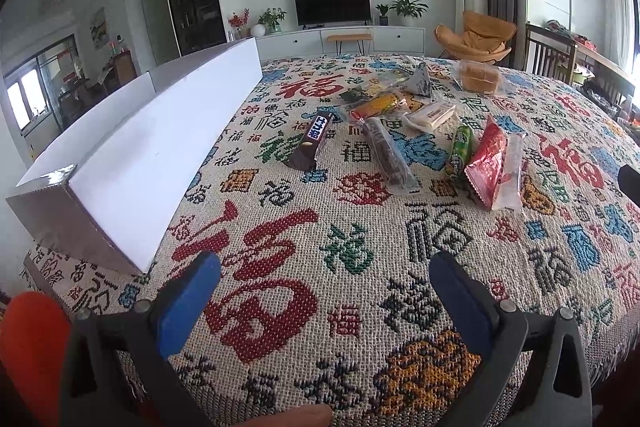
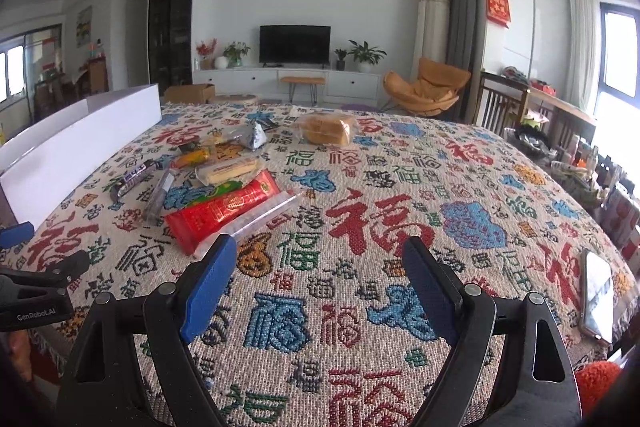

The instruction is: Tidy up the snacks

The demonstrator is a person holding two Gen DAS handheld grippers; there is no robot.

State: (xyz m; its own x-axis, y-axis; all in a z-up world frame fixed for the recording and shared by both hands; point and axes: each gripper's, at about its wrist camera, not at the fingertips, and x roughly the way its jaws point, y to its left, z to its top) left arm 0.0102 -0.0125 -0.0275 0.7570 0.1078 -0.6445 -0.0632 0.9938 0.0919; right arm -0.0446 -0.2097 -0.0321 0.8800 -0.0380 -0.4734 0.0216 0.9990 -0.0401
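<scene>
**Snacks not yet sorted: both grippers empty**

Your left gripper [image 1: 324,291] hovers over the cloth [image 1: 320,247] with its jaws wide apart and nothing between them. Your right gripper [image 2: 316,279] is the same: jaws spread, empty, low over the cloth.

Judging by how things lie, the job has barely begun. The snacks sit loose on the cloth, and none can be seen in the white box [image 1: 160,147], though its inside is hidden from both views.

In the left view, the box runs along the 10 o'clock side. The chocolate bar [image 1: 312,143] lies at 12 o'clock, nearest the box. Just right of it is a dark clear-wrapped bar [image 1: 386,155]. At 1 o'clock you have a green tube [image 1: 460,147], a red packet [image 1: 488,163] and a clear pale stick [image 1: 510,171], lying side by side. Behind them is a heap of small packs, with the bread [image 1: 478,77] farthest out.

In the right view, the red packet and stick lie at 11 o'clock, the stick's near end just beside your left finger. A phone [image 2: 598,295] rests at 3 o'clock near the cloth's edge.

All of the sorting seems left to do; the red packet looks the handiest first pick for your right gripper.
</scene>
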